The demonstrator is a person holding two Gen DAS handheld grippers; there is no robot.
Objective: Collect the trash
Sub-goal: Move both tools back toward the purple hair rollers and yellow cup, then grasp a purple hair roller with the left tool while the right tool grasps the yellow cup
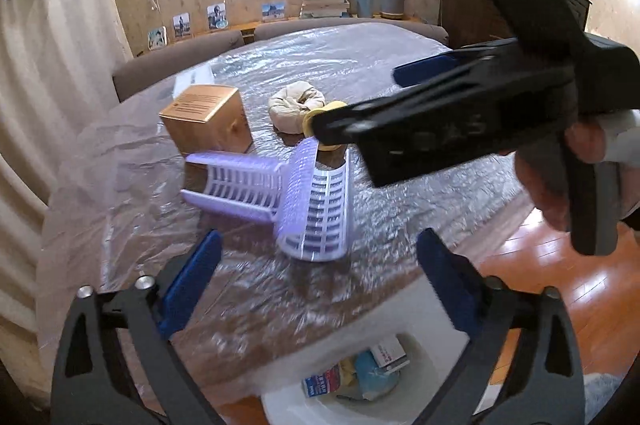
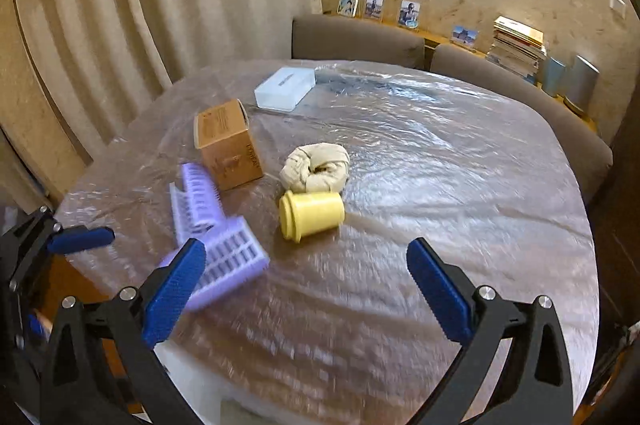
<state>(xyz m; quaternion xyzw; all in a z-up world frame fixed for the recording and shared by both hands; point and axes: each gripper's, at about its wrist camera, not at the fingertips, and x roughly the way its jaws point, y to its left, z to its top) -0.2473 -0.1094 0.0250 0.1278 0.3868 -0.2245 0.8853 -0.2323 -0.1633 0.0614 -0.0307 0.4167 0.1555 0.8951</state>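
On the plastic-covered round table (image 1: 400,73) lie a purple slatted plastic piece (image 1: 304,201), a brown cardboard box (image 1: 208,121), a beige crumpled cloth (image 1: 296,105) and a yellow cup (image 2: 310,215). My left gripper (image 1: 320,261) is open and empty, above the table's near edge and a white bin (image 1: 360,409) holding trash. My right gripper (image 2: 306,281) is open and empty, just short of the yellow cup. In the left wrist view the right gripper (image 1: 352,97) crosses from the right and hides most of the yellow cup (image 1: 309,121).
A white flat box (image 2: 285,88) lies at the table's far side. Brown chairs (image 2: 356,39) stand behind the table. A shelf with photos and stacked books (image 2: 516,45) runs along the wall. Curtains hang at left. Wooden floor (image 1: 560,273) shows at right.
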